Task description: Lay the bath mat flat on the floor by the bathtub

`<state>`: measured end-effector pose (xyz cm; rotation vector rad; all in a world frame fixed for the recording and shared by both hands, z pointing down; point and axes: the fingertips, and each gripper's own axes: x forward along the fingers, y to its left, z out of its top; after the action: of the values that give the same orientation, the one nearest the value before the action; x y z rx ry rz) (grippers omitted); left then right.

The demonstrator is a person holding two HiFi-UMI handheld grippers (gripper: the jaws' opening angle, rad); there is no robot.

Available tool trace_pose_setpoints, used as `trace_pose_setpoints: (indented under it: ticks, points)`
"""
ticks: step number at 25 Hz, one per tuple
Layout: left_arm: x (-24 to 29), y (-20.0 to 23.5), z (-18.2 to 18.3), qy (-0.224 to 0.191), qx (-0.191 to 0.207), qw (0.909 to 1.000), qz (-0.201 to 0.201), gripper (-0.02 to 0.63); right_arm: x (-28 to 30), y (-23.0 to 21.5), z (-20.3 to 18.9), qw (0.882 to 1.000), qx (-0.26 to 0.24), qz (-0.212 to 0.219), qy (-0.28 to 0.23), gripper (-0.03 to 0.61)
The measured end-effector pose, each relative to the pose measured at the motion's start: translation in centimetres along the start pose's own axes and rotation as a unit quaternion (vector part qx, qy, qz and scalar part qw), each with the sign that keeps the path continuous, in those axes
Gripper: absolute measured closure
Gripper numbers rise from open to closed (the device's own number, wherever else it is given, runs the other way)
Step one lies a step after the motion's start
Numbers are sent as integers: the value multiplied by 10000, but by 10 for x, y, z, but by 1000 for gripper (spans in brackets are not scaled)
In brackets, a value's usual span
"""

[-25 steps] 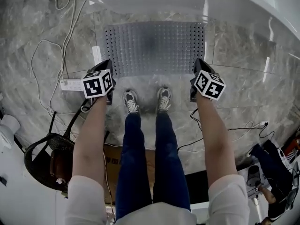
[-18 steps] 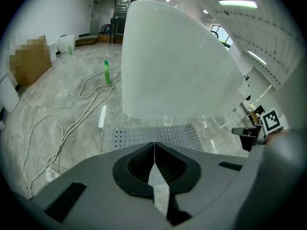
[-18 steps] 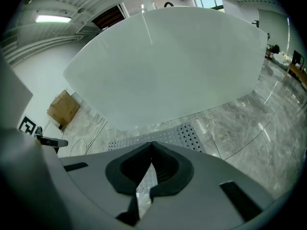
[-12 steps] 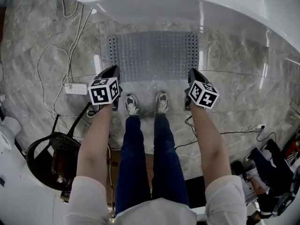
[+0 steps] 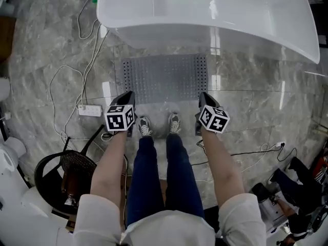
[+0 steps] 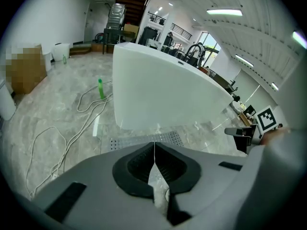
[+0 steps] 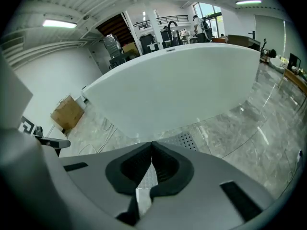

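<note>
Where the bath mat (image 5: pixel 164 78) lies: flat on the floor, far edge at the foot of the bathtub (image 5: pixel 205 14), near edge just ahead of your shoes (image 5: pixel 144 125).
Left gripper (image 5: pixel 130 94): fingers together with nothing between them, held above the mat's near left corner.
Right gripper (image 5: pixel 201 95): fingers together and empty, held above the near right corner.
Step in hand: the mat looks placed; treat this as the release-and-clear stage.
Next move: check that no corner or edge is curled; if none is, keep both grippers off the mat.
Surroundings: power strip (image 5: pixel 89 109) and white cable (image 5: pixel 64 83) left of the mat; black chair (image 5: pixel 66 170) at your left; black cable (image 5: pixel 241 150) at your right.
Obstructions: nothing rests on the mat; mind the cables underfoot.
</note>
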<state>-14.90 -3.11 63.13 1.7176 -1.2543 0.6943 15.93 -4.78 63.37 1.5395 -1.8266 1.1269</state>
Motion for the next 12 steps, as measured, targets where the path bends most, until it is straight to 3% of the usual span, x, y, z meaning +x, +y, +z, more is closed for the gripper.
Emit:
trace_pose_setpoints:
  ticks: [12]
  points:
    - [-127, -53, 48, -862, 163, 9958, -248, 578, -117, 62, 61, 9946, 322, 468, -867, 549]
